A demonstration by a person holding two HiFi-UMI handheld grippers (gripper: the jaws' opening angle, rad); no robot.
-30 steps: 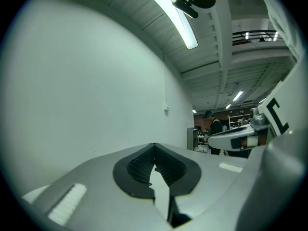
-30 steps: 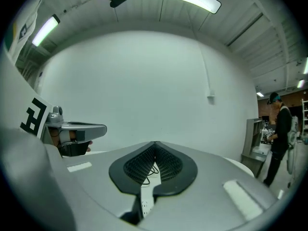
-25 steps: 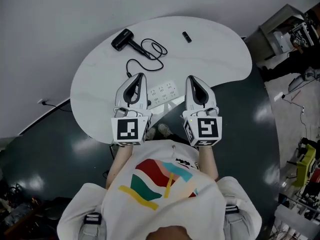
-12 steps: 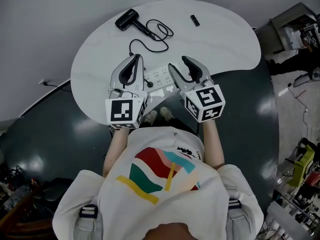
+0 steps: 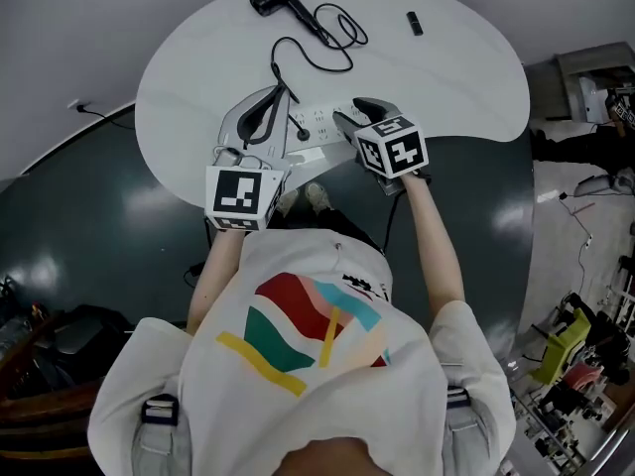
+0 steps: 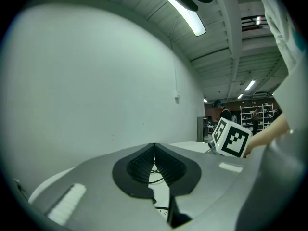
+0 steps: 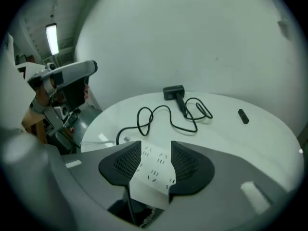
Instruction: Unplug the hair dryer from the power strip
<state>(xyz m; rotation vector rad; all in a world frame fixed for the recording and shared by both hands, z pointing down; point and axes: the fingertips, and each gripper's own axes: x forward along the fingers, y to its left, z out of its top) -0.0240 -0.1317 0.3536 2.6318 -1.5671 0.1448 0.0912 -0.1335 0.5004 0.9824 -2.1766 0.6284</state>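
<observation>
Strip (image 7: 154, 173) lies between right gripper's (image 7: 156, 149) jaws (just opening).

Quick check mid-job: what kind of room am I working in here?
Probably a lab or workshop: cluttered equipment racks beside the white table, stocked shelving beyond, strip lights overhead.

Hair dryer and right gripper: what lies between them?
Right gripper view: the power strip, at the right gripper whose jaws have just been opening, then looped black cord.

A small black bar (image 5: 414, 23) lies on the white table (image 5: 189, 87), above a dark glossy floor (image 5: 79, 226).
</observation>
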